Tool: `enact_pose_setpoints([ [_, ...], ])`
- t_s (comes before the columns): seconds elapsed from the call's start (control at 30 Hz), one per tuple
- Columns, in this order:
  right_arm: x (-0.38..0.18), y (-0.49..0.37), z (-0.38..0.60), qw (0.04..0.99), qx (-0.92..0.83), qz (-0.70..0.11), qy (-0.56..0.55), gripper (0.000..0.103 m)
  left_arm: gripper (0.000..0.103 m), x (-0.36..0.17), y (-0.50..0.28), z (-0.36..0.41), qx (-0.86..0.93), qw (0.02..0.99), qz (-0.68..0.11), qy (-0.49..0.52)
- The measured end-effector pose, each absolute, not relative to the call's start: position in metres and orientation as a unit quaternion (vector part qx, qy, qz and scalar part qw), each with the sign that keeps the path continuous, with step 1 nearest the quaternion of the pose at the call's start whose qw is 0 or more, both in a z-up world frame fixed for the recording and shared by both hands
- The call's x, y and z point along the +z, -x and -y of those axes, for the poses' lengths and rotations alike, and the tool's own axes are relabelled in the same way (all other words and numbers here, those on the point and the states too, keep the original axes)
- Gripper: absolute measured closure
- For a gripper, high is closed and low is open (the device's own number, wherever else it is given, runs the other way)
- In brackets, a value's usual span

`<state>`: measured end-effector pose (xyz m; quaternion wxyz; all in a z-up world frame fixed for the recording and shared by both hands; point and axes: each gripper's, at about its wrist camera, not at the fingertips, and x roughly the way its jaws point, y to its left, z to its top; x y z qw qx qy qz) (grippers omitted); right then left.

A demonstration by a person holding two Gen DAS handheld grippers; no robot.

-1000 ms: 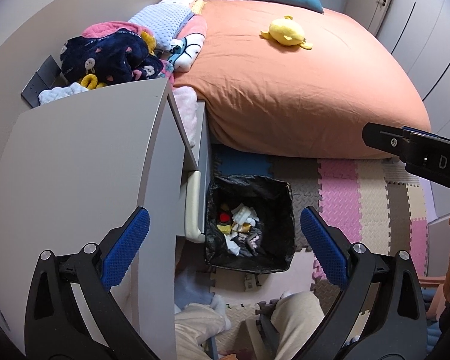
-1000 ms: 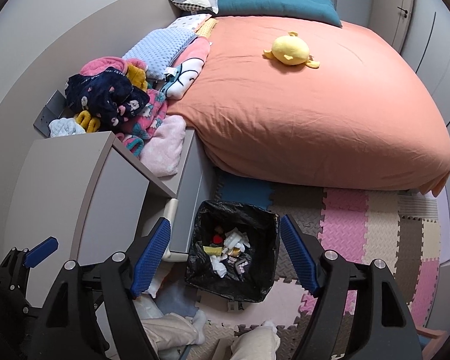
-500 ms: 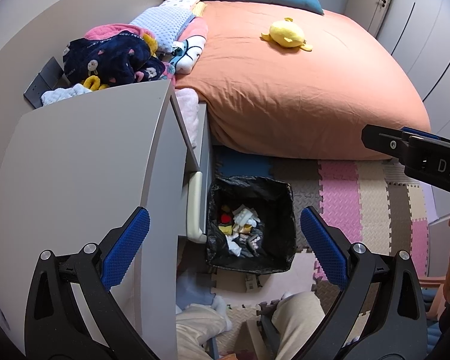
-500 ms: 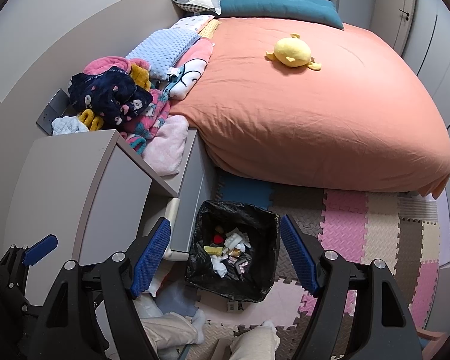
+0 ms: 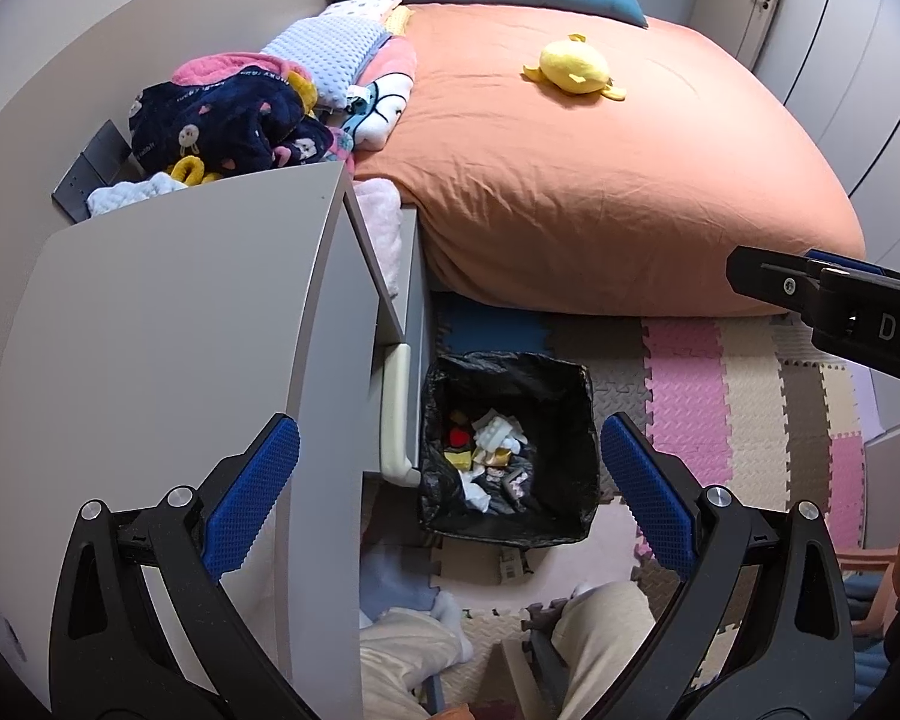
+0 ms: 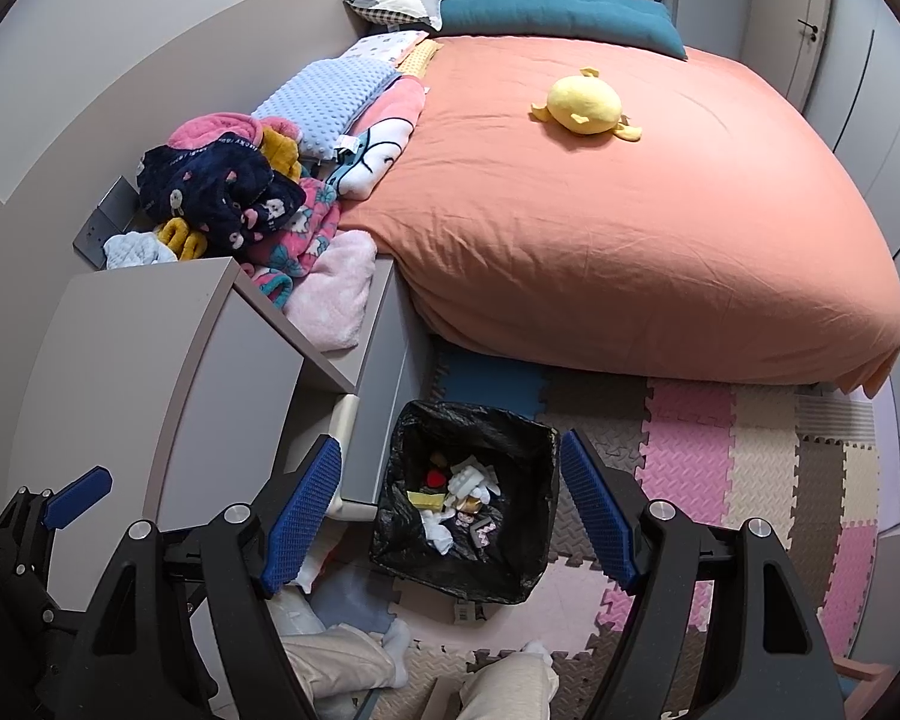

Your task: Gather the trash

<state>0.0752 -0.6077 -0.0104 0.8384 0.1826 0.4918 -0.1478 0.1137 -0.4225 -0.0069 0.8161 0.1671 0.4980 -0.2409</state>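
Note:
A square trash bin lined with a black bag stands on the foam floor mats beside the grey cabinet; it also shows in the right wrist view. Inside lie crumpled white paper, a yellow piece and a red piece. My left gripper is open and empty, held high above the bin. My right gripper is open and empty, also high above the bin. The right gripper's side shows at the right edge of the left wrist view.
A grey cabinet top is at the left, with a pile of clothes and blankets behind it. A bed with an orange cover and a yellow plush toy fills the back. Coloured foam mats cover the floor. The person's legs are below.
Both grippers stay open and empty. The views have shifted slightly; nothing else has moved.

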Motion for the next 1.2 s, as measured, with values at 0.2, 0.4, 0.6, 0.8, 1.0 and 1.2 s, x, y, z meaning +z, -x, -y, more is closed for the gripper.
enact_pose_setpoints([
  [0.2, -0.0091, -0.0753, 0.6068, 0.839, -0.148, -0.492, -0.181, 0.027, 0.006, -0.0086, -0.1134, 0.4210, -0.241, 0.813, -0.502, -0.169],
  [0.4, -0.0095, -0.0750, 0.6056, 0.839, -0.149, -0.492, -0.181, 0.027, 0.006, -0.0097, -0.1109, 0.4200, -0.236, 0.815, -0.501, -0.171],
  [0.6, -0.0072, -0.0749, 0.6026, 0.839, -0.147, -0.491, -0.181, 0.027, 0.006, -0.0097, -0.1110, 0.4194, -0.231, 0.816, -0.501, -0.174],
  [0.8, -0.0043, -0.0759, 0.5998, 0.840, -0.149, -0.491, -0.180, 0.027, 0.006, -0.0088, -0.1107, 0.4190, -0.234, 0.817, -0.498, -0.173],
  [1.0, -0.0036, -0.0754, 0.6008, 0.840, -0.148, -0.491, -0.179, 0.027, 0.006, -0.0075, -0.1089, 0.4191, -0.235, 0.818, -0.496, -0.172],
  [1.2, -0.0027, -0.0758, 0.6013, 0.840, -0.148, -0.491, -0.177, 0.027, 0.006, -0.0069, -0.1089, 0.4185, -0.238, 0.817, -0.498, -0.167],
])
